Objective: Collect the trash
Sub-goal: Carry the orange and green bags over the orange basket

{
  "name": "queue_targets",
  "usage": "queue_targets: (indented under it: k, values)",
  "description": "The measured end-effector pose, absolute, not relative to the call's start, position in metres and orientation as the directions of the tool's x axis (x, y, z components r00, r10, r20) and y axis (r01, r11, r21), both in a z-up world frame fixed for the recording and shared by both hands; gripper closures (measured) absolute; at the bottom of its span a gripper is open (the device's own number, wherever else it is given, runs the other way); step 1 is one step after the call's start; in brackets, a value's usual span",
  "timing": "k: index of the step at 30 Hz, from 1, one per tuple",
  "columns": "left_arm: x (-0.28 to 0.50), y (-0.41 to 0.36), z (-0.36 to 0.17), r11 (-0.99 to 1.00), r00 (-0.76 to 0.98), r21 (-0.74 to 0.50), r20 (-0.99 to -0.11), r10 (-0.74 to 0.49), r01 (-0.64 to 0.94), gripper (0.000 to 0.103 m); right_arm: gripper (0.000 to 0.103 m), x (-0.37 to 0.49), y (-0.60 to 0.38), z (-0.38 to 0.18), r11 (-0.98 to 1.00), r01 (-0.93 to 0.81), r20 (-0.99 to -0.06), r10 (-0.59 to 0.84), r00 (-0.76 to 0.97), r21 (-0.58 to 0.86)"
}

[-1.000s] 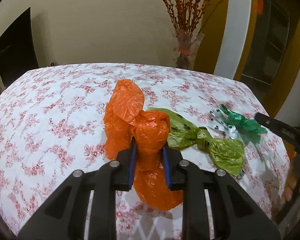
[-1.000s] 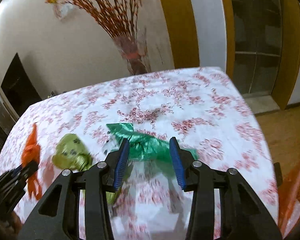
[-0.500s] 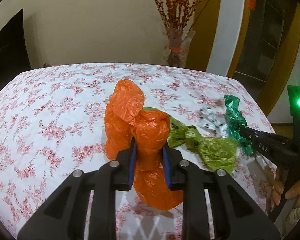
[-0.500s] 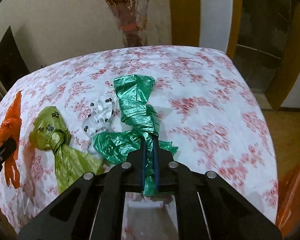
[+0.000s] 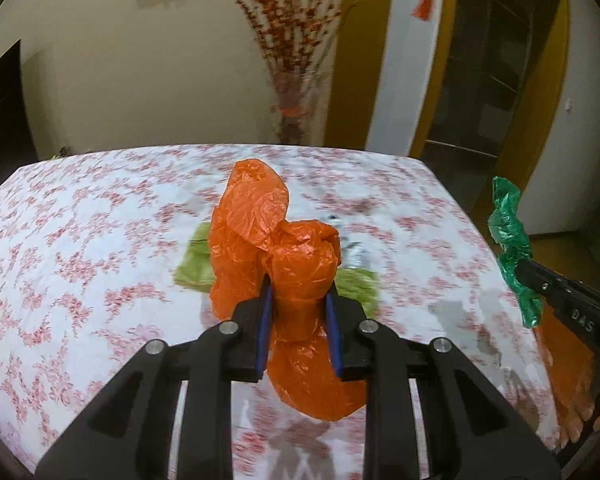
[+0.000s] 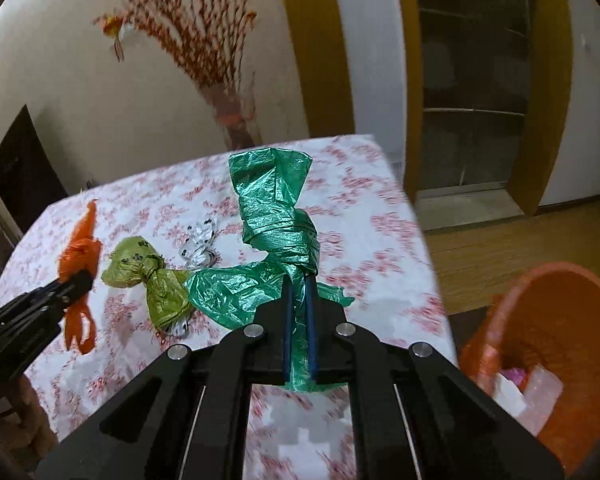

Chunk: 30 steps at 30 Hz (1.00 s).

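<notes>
In the left wrist view, the yellow-green bag [image 5: 196, 264] is largely hidden behind the orange bag [image 5: 276, 264], and the small clear printed wrapper [image 5: 354, 250] beside it is blurred beyond reading. The floral tablecloth [image 5: 80, 264] and the vase of red branches [image 5: 296, 108] are smeared by motion. In the right wrist view, the orange bin [image 6: 548, 344] is cut off by the picture's edge, and its pale and pink contents cannot be identified.
</notes>
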<state>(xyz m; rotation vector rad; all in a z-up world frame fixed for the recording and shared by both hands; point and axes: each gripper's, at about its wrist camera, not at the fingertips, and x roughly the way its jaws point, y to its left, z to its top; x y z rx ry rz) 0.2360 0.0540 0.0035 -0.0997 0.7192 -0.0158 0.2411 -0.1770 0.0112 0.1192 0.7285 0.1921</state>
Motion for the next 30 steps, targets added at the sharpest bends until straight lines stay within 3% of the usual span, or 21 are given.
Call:
queue_targets:
  k: [30]
  values:
    - [0.211, -0.146, 0.024, 0.932, 0.708, -0.086, -0.626, -0.326, 0.353, 0.079, 0.097, 0.155, -0.318, 0.039, 0.971, 0.122, -0.527, 0.004, 0.85, 0.205]
